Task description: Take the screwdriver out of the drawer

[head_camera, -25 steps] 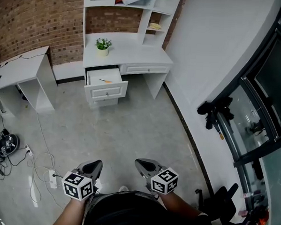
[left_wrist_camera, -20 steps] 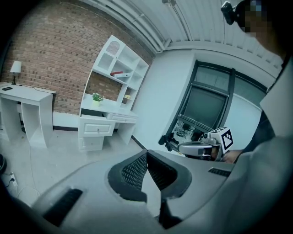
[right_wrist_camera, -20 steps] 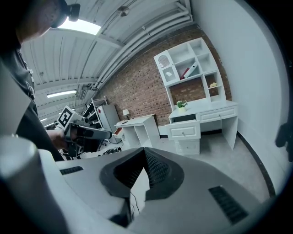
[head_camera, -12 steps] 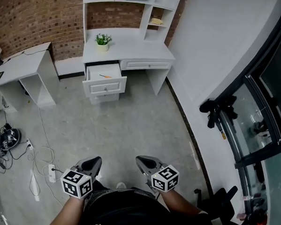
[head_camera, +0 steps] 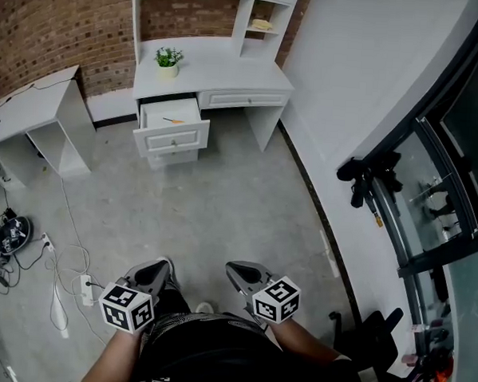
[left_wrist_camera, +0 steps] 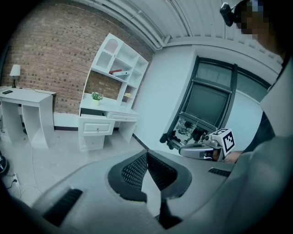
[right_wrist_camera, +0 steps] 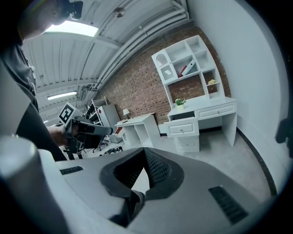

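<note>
An orange-handled screwdriver (head_camera: 174, 120) lies in the open top drawer (head_camera: 171, 125) of the white desk (head_camera: 229, 75) across the room. My left gripper (head_camera: 158, 271) and right gripper (head_camera: 241, 272) are held side by side near my body, far from the desk. Both point toward it, shut and holding nothing. In the left gripper view the shut jaws (left_wrist_camera: 147, 152) face the drawer (left_wrist_camera: 96, 129), with the right gripper (left_wrist_camera: 201, 150) beside them. In the right gripper view the jaws (right_wrist_camera: 144, 149) face the drawer (right_wrist_camera: 182, 128), but the screwdriver is hidden.
Grey floor lies between me and the desk. A small white table (head_camera: 35, 120) stands to the left. Cables and a power strip (head_camera: 86, 286) trail on the floor at the left. A white wall and a dark glass partition with black gear (head_camera: 367, 181) run along the right. A potted plant (head_camera: 167, 60) sits on the desk.
In the head view the desk and drawer have slid slightly up and to the left. Both grippers stay shut and low in the frame.
</note>
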Demonstrator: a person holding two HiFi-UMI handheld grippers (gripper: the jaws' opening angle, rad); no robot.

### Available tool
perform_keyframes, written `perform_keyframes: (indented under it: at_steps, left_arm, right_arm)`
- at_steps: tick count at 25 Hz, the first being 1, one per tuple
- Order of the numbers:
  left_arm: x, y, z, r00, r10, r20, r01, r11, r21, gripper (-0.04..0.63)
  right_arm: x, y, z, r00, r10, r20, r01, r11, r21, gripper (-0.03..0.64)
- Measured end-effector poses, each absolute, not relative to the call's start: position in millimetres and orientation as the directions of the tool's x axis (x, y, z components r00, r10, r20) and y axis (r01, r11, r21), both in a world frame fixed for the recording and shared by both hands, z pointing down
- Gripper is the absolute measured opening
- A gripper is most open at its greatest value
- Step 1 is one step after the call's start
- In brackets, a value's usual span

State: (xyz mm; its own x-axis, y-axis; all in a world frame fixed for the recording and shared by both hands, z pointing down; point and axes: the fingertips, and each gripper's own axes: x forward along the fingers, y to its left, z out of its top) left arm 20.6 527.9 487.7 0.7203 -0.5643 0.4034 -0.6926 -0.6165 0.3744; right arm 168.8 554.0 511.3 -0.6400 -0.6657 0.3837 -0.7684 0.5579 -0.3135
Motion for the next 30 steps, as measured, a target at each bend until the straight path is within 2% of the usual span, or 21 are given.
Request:
perform_keyframes:
  at_steps: [19, 30]
  left_arm:
    - [11.4, 457.3, 507.4, 0.726, -0.551, 0.411, -0.687, -0.607, 0.4, 0.018]
    - [-0.1, 362.3, 497.2, 0.732, -0.557, 0.392, -0.681, -0.614, 0.399, 0.018]
  right_arm:
    - [157.5, 486.8, 527.5, -0.635, -0.641, 0.431, -0.771, 0.559, -0.306, 0.005]
    - [140.6, 391.9, 513.9, -0.635, -0.638, 0.436, -0.769, 0.574, -0.281, 0.005]
